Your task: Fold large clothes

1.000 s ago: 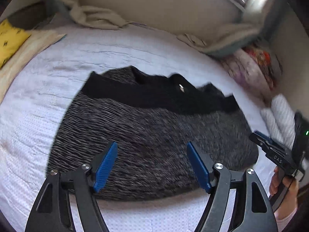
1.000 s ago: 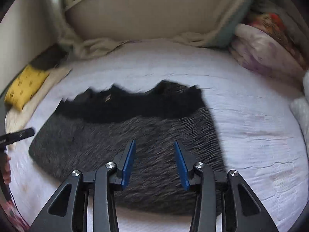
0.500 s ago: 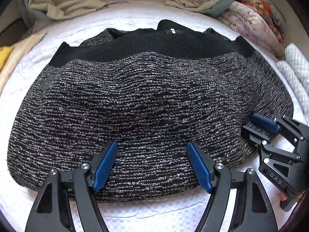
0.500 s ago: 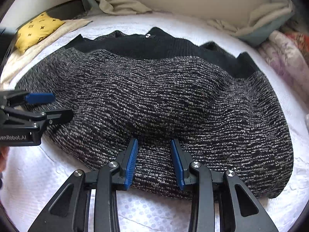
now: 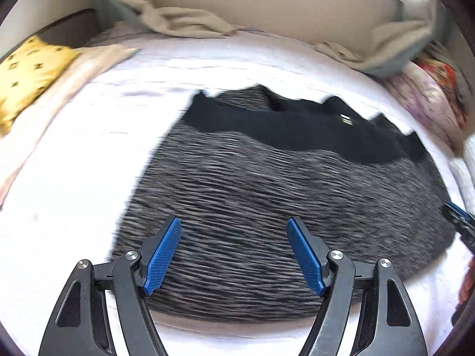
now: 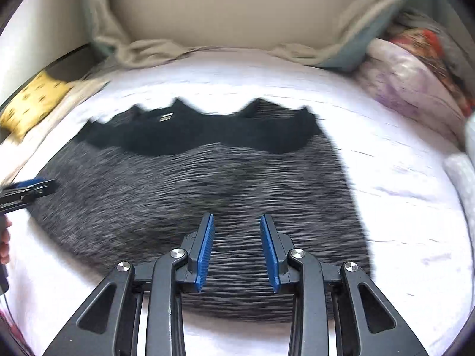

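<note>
A grey-and-black knit sweater (image 5: 267, 195) is being shown spread flat mid-bed, its black band toward the headboard. The left tongs (image 5: 233, 255) are being held wide above its near hem, with nothing gripped. The right tongs (image 6: 236, 247) are being held narrower, their jaws having just been closing, with nothing between them. Bare white bedsheet (image 6: 409, 184) is being left along the near edge and both sides; pillows (image 6: 415, 74) are crowding the far right corner.

White bed (image 5: 74, 207): folded marled sweater (image 5: 267, 201), yellow cushion (image 5: 26, 74).
</note>
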Demonstrator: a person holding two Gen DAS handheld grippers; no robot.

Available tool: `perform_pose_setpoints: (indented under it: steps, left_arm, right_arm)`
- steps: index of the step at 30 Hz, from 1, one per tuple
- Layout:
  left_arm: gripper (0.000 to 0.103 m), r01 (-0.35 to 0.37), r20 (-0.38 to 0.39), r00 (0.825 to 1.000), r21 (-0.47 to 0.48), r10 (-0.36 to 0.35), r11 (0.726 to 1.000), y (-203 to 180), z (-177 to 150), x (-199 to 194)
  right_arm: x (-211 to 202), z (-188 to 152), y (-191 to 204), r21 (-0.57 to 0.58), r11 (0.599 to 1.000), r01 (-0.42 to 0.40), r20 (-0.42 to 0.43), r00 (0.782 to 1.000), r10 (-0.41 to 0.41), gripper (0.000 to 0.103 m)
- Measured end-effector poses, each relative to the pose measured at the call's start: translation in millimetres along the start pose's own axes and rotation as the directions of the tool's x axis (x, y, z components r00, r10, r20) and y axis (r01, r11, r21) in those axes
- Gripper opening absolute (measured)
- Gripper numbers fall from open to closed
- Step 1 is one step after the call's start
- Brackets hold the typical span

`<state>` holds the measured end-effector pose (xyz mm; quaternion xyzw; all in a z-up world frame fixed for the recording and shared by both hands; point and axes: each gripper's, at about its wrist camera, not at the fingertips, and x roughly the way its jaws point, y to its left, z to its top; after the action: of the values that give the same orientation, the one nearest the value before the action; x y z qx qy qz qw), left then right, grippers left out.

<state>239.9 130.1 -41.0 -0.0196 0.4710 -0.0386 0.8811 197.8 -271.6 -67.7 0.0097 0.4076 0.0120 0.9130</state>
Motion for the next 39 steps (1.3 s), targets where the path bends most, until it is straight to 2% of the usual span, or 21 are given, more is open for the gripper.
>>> perform_pose_setpoints:
  steps: [2,5,8,13,18,21,24,25,28,32,39]
  left_arm:
    - [0.078,-0.045,-0.011,0.999,-0.019,0.044,0.999,16.0,1.0,6.4]
    - [0.078,-0.032,-0.046,0.999,-0.056,0.03,0.998,28.4,-2.8,16.4]
    - [0.078,-0.003,-0.072,0.997,-0.106,-0.005,0.994,38.8,-10.1,26.5]
    - [0.079,-0.003,-0.067,0.998,-0.109,-0.005,0.994,41.2,-15.9,36.3]
    - [0.085,-0.043,-0.055,0.998,-0.052,0.04,0.998,26.7,-16.1,39.4]
    - [0.085,-0.063,-0.052,0.997,-0.03,0.062,0.998,19.7,-16.0,36.9]
    - [0.085,-0.075,-0.049,0.996,-0.021,0.074,0.997,16.7,-15.9,35.7]
    - [0.085,-0.08,-0.048,0.996,-0.018,0.079,0.997,16.1,-16.0,35.2]
    - [0.086,-0.09,-0.046,0.995,-0.013,0.09,0.996,13.5,-16.0,34.8]
    - [0.086,-0.094,-0.046,0.995,-0.012,0.093,0.996,12.4,-14.3,36.3]
    - [0.087,-0.096,-0.049,0.994,-0.011,0.096,0.995,11.0,-12.3,38.8]
  right_arm:
    - [3.3,-1.4,-19.6,0.045,0.998,0.048,-0.017,0.999,-0.047,0.028]
    - [15.1,-7.2,-36.2,0.089,0.993,0.078,-0.059,0.996,-0.073,0.026]
    - [26.7,-23.6,-61.1,0.186,0.982,0.04,-0.114,0.993,-0.019,0.017]
    - [43.2,-33.4,-82.9,0.274,0.961,-0.029,-0.109,0.992,0.062,0.0]
    - [44.9,-35.1,-90.8,0.327,0.943,-0.064,-0.096,0.99,0.101,0.0]
    - [28.8,-27.6,-91.1,0.365,0.929,-0.06,-0.097,0.99,0.102,0.001]
    - [3.4,-11.2,-74.9,0.276,0.961,-0.004,-0.029,1.0,0.013,0.006]
    - [-1.8,-7.2,-69.1,0.253,0.967,-0.005,-0.009,1.0,0.007,0.006]
    - [-9.9,4.3,-38.8,0.181,0.981,-0.064,0.033,0.998,0.059,0.013]
    - [0.6,12.2,15.3,0.063,0.985,-0.162,0.015,0.987,0.161,0.014]
    - [29.9,4.0,61.7,-0.054,0.982,-0.181,-0.047,0.983,0.178,0.017]
